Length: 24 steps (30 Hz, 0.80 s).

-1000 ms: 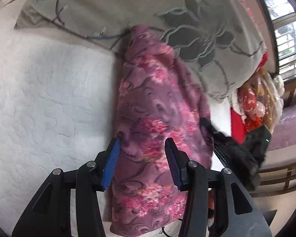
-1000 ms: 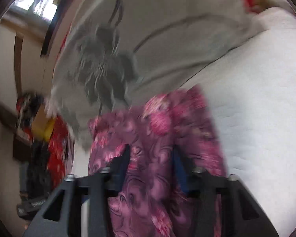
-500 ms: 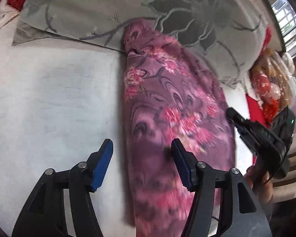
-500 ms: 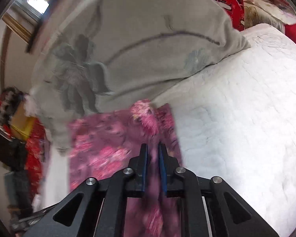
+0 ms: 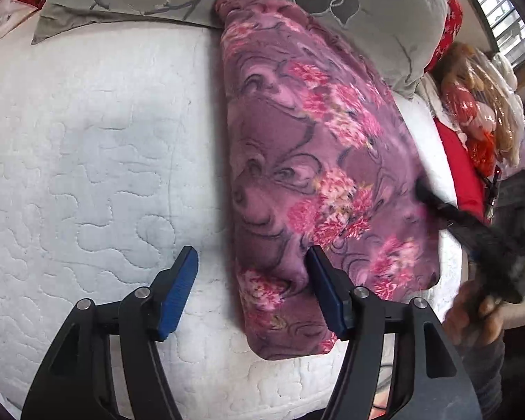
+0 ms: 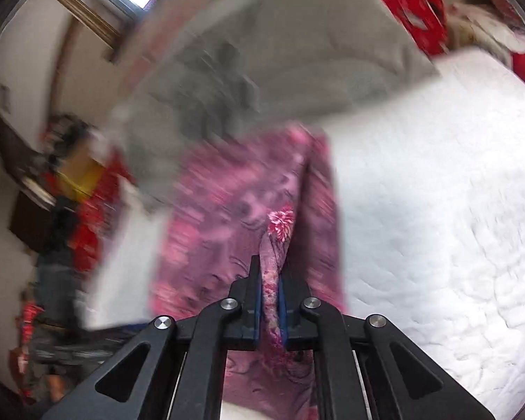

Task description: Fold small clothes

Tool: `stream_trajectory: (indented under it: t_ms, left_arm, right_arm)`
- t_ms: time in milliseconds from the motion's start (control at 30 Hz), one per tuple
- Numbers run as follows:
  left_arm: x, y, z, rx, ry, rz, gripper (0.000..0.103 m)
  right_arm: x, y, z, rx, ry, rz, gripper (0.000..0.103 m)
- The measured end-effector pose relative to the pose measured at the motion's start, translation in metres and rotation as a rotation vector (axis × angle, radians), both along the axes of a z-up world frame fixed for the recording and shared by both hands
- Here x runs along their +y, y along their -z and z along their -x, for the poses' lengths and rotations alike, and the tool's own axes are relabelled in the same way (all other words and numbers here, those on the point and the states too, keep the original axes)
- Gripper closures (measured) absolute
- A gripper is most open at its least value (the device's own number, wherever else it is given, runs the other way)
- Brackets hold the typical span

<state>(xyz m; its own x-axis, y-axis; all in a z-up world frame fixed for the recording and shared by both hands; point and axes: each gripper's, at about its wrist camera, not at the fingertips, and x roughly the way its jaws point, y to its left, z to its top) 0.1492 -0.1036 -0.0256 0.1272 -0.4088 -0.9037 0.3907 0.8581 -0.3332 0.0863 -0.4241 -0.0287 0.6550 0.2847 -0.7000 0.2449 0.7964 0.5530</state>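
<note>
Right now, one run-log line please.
left gripper: opening, empty | right gripper: shut on purple floral fleece garment | garment on white quilted mattress

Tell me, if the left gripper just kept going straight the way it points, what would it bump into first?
Probably the left edge of the purple floral garment or the white quilted bed cover beside it. The left gripper, jaws opening, straddles that edge; depth is unclear.

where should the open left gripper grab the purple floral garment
Probably the near left corner of the purple floral garment, coming from the bare quilt side. That long edge lies free and straight beside the left gripper, whose jaws are opening.
</note>
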Motion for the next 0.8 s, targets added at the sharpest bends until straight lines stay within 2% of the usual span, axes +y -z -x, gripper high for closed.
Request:
stream_trajectory:
  t_ms: [33,67,100,167,233,300,333,367,400,500,533,567,700,800]
  left_arm:
    - [0.002,-0.002,0.002,0.004,-0.002,-0.005,0.039]
    - [0.003,-0.005,0.003,0.004,-0.003,-0.003,0.039]
    - [-0.001,-0.007,0.004,-0.003,-0.003,-0.001,0.039]
    - [-0.003,-0.011,0.011,-0.019,-0.002,-0.015,0.039]
    - [-0.005,-0.010,0.015,-0.030,-0.002,-0.022,0.039]
    - [-0.002,-0.010,0.019,-0.031,-0.010,-0.031,0.039]
    - [-0.003,-0.009,0.019,-0.027,-0.011,-0.030,0.039]
    - [-0.003,-0.011,0.021,-0.026,-0.012,-0.032,0.039]
    - [-0.005,-0.012,0.023,-0.032,-0.009,-0.035,0.039]
    - [-0.013,-0.016,0.027,-0.065,0.004,-0.056,0.039]
    - [-0.009,-0.016,0.027,-0.067,0.005,-0.059,0.039]
    - [-0.009,-0.015,0.024,-0.065,0.005,-0.060,0.039]
    - [-0.006,-0.015,0.025,-0.051,-0.004,-0.067,0.039]
    - [0.004,-0.028,0.020,-0.053,-0.010,-0.020,0.040]
  right_arm:
    - [0.001,0.007,-0.001,0.039,-0.003,0.005,0.095]
    - [0.001,0.008,0.000,0.033,0.003,-0.005,0.094]
    - [-0.001,0.002,0.006,0.009,0.020,-0.036,0.088]
    - [-0.003,-0.006,0.021,-0.026,0.031,-0.089,0.086]
    - [-0.001,-0.008,0.039,-0.033,0.024,-0.084,0.072]
    - [0.007,0.000,0.049,0.000,0.009,-0.060,0.067]
    - [0.012,0.006,0.046,0.032,-0.006,-0.047,0.070]
    - [0.016,0.008,0.048,0.056,-0.022,-0.025,0.077]
    - [0.019,0.004,0.054,0.042,-0.035,0.015,0.099]
    - [0.017,-0.021,0.072,-0.086,-0.019,0.017,0.099]
    - [0.015,-0.023,0.074,-0.095,-0.004,0.020,0.099]
    - [0.011,-0.020,0.074,-0.086,0.019,0.026,0.099]
    - [0.008,0.018,0.060,0.072,0.029,0.038,0.098]
    - [0.012,0.003,0.061,0.065,0.040,0.073,0.090]
